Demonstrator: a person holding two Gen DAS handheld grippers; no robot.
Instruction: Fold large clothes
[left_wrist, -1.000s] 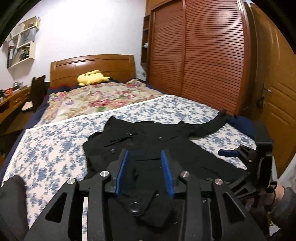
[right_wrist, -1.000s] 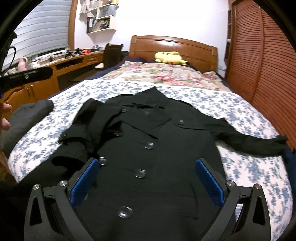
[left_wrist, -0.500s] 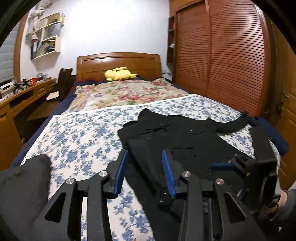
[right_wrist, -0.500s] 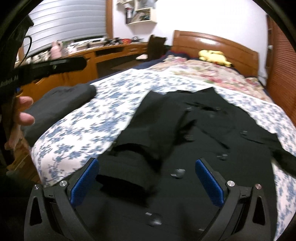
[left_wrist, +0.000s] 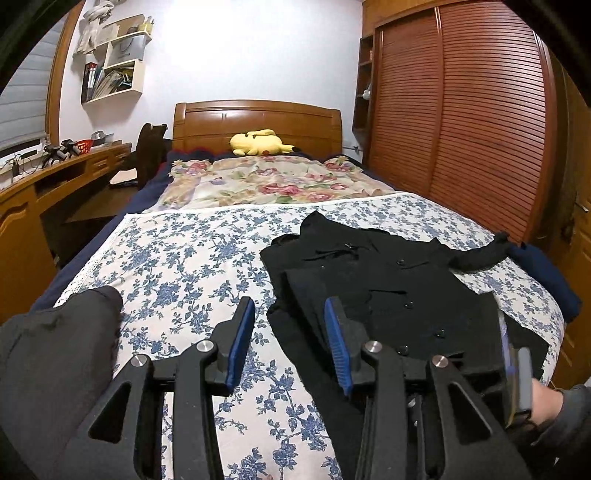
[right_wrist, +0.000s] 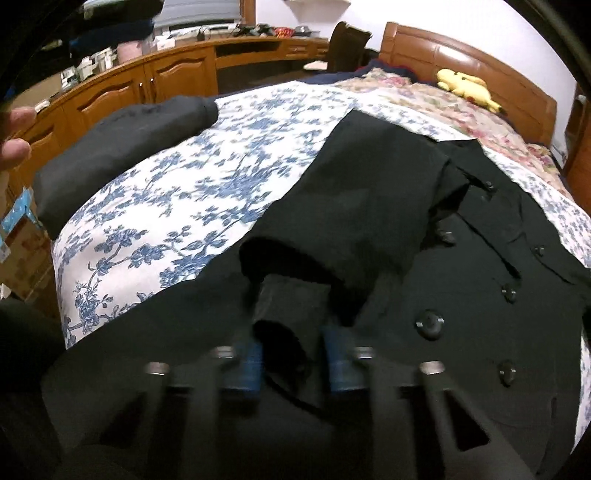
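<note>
A black double-breasted coat (left_wrist: 399, 291) lies face up on the blue-flowered bedsheet (left_wrist: 192, 266). One sleeve is folded over its front (right_wrist: 369, 206); the other sleeve (left_wrist: 480, 254) stretches out to the right. My left gripper (left_wrist: 288, 347) hovers open over the coat's left edge, and nothing is pinched between its blue pads (left_wrist: 240, 343). My right gripper (right_wrist: 293, 365) is blurred and low on the coat's lower part. Its jaws are closing on a bunched fold of coat fabric (right_wrist: 280, 339). The left wrist view shows it at the coat's near right corner (left_wrist: 517, 369).
A folded dark grey garment (left_wrist: 55, 350) sits at the bed's near left corner. A yellow plush toy (left_wrist: 258, 142) and a floral quilt (left_wrist: 273, 181) lie by the headboard. A wooden desk (right_wrist: 147, 81) runs along the left and a slatted wardrobe (left_wrist: 461, 129) along the right.
The left gripper shifted left off the coat's middle toward its left edge. The right gripper dropped onto the coat's lower part, and its wide-open jaws narrowed around a fold of fabric.
</note>
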